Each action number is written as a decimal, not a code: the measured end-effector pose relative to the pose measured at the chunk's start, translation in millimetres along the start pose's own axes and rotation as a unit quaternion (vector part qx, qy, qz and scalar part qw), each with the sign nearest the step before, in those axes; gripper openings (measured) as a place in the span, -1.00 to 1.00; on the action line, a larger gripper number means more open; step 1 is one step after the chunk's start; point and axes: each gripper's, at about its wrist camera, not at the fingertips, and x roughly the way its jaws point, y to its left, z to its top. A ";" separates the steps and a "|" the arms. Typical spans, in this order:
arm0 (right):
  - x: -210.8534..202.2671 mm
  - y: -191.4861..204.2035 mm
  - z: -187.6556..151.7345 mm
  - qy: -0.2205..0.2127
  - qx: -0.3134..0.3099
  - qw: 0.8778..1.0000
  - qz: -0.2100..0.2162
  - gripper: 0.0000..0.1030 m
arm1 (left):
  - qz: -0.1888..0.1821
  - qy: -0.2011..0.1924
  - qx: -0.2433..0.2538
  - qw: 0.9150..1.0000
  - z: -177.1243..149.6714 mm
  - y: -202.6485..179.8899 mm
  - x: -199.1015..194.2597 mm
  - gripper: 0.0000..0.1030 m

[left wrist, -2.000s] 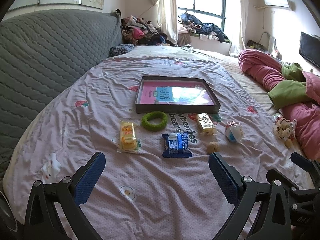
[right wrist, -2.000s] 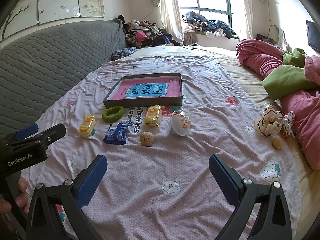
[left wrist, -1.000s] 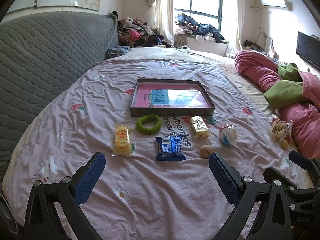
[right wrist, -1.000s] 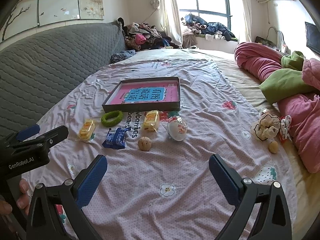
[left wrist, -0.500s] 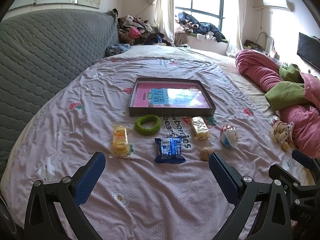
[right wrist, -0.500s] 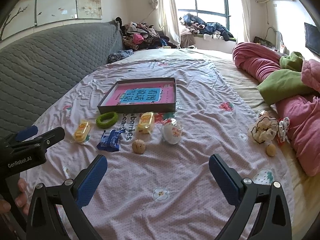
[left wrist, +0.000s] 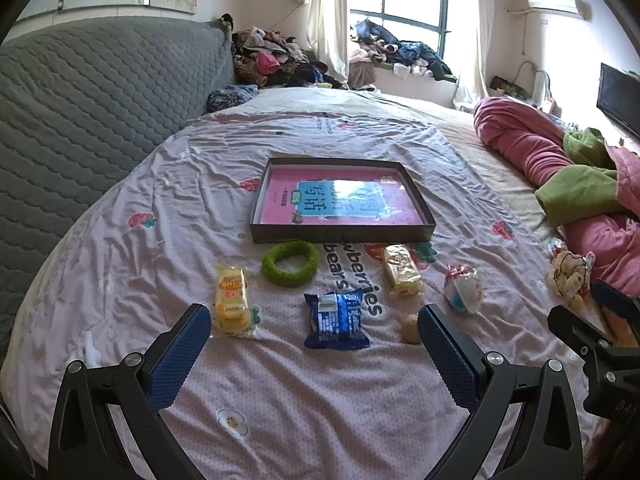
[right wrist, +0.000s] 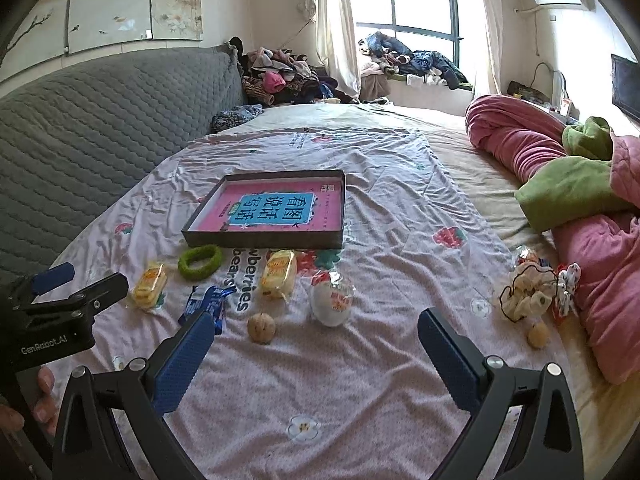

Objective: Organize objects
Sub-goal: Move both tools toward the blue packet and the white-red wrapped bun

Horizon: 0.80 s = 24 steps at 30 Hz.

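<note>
Snacks and small toys lie in a loose row on the bed [left wrist: 160, 184], just in front of a shallow dark tray [left wrist: 340, 236] (a pink book covers its floor). Nothing is gathered yet, so you seem to be at the approach step. Your left gripper [left wrist: 314, 338] and right gripper [right wrist: 316, 346] both hover above the sheet, jaws wide and empty. The blue packet [left wrist: 335, 319] sits nearest the left one; you would need to lower over it before closing.
</note>
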 end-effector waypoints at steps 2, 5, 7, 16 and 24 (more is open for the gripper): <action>4.2 -1.2 2.3 0.002 0.000 1.000 0.000 0.99 | -0.004 0.000 0.001 1.000 3.0 -0.4 3.5 1.00; 11.4 -5.7 5.0 0.006 0.003 1.000 0.000 0.99 | -0.005 0.006 0.002 1.000 7.9 -1.1 11.0 1.00; 15.6 -8.9 6.3 0.011 0.009 1.000 0.002 0.99 | -0.004 0.009 0.000 1.000 10.8 -0.5 15.2 1.00; 29.7 -19.3 13.1 0.019 0.019 1.000 0.005 0.99 | -0.007 0.012 -0.010 1.000 14.0 -2.1 30.3 1.00; 39.9 -22.7 23.9 0.023 0.010 1.000 -0.003 0.99 | -0.015 0.013 -0.004 1.000 25.0 -13.8 39.7 1.00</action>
